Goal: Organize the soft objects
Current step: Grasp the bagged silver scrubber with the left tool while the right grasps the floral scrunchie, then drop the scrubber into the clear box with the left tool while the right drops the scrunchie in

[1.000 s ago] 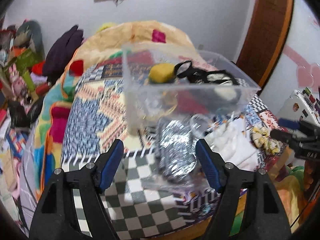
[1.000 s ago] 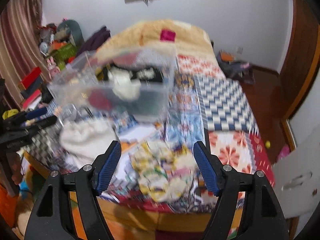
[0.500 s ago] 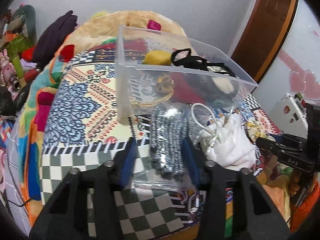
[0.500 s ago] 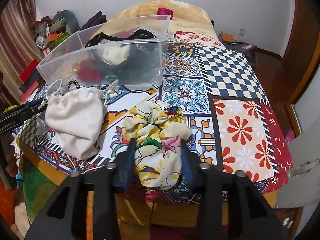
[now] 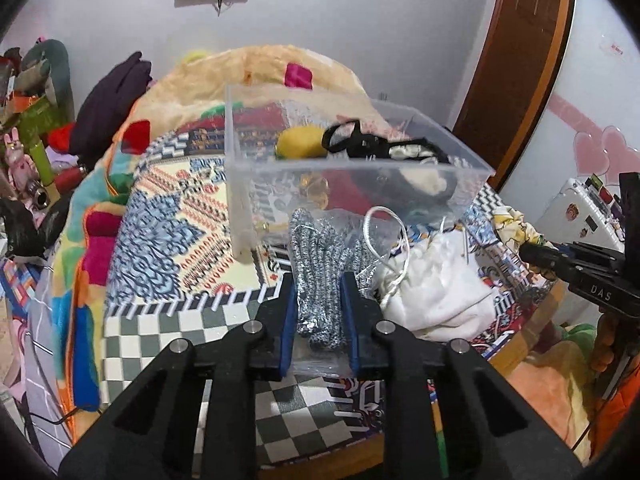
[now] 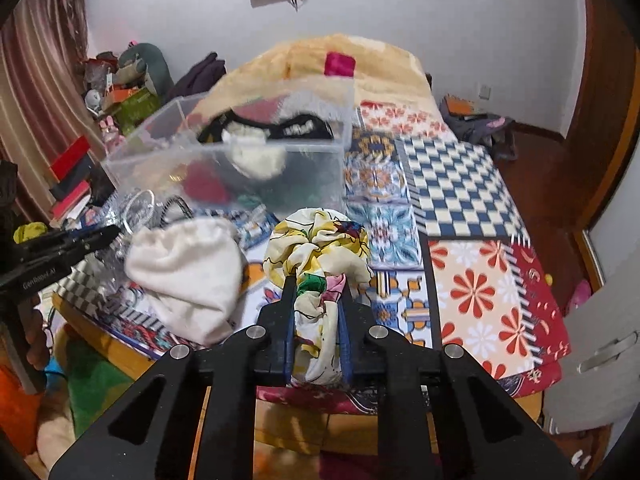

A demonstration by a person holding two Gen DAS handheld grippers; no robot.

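Observation:
My left gripper (image 5: 318,286) is shut on a grey-and-white knit item in a clear plastic bag (image 5: 318,268), near the front edge of the bed. My right gripper (image 6: 316,286) is shut on a yellow floral fabric bundle (image 6: 320,248) and holds it just above the quilt. A clear plastic bin (image 5: 240,168) stands behind both items; it also shows in the right wrist view (image 6: 224,160) and holds a yellow soft item (image 5: 300,142), black straps (image 5: 360,144) and a cream piece (image 6: 256,156). A white drawstring pouch (image 5: 436,280) (image 6: 188,272) lies between the grippers.
The bed carries a patchwork quilt (image 6: 460,184) with a tan blanket (image 5: 260,68) at its head. Clutter and books stand by the left wall (image 6: 72,184). A wooden door (image 5: 516,60) and a white cabinet (image 6: 600,352) are at the right.
Both grippers closed from wide open: the left onto the bagged knit item, the right onto the floral bundle. The floral bundle has lifted slightly off the quilt.

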